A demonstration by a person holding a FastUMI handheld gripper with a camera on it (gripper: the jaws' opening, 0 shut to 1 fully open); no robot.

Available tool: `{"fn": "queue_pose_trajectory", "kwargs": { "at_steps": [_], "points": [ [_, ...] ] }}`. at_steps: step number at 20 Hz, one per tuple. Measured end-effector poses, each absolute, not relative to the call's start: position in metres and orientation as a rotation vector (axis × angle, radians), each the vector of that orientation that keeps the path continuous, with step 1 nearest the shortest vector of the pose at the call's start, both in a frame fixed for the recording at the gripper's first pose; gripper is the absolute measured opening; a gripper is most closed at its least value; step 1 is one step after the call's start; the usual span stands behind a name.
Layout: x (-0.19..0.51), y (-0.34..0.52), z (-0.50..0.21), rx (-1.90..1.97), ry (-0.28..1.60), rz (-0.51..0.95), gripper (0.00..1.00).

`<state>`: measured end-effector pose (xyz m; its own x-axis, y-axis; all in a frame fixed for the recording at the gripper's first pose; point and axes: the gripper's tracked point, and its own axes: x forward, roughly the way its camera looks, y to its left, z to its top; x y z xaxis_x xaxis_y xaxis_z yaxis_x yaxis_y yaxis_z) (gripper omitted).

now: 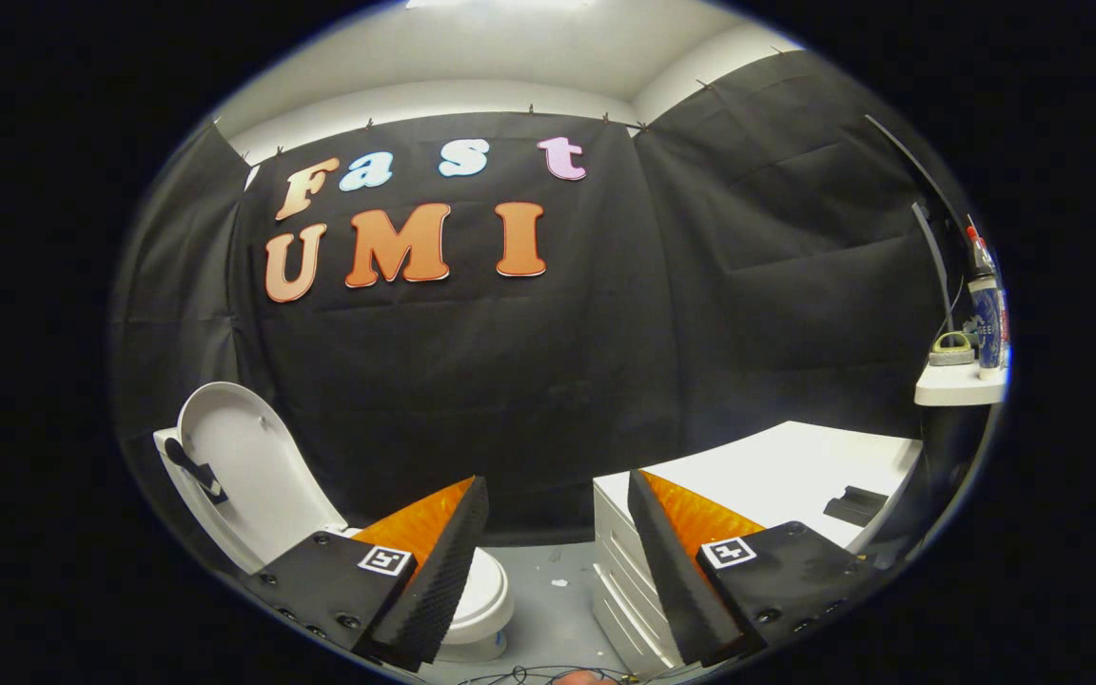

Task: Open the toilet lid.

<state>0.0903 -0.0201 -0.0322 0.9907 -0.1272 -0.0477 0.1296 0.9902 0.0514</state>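
The gripper (557, 495) has its 2 fingers (434, 580) wide apart, and nothing is between them. Each finger is orange on one side and black and bumpy on the inner side. Each finger has a small square black and white marker (384, 559) near its base.

The toilet (486, 595) is white and sits low on the floor, partly behind the left finger. The toilet lid (248, 471) is up, leaning back toward the black cloth wall. A small black handle (194, 469) sticks out from the lid. The bowl is too hidden to see inside.

Behind the right finger is a white cabinet (776, 466) with drawers. A flat black thing (854, 504) lies on top of it.

Farther right, a small white shelf (957, 388) holds a tall blue bottle (988, 319) with a red tip. Its label is too small to read. A small green and grey thing (951, 350) sits beside the bottle
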Motion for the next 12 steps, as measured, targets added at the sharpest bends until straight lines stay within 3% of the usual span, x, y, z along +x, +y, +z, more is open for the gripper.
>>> {"fn": "queue_pose_trajectory", "kwargs": {
  "at_steps": [12],
  "points": [
    [0.0907, -0.0251, -0.0352, 0.063, 0.06, -0.143, 0.95]
  ]
}}
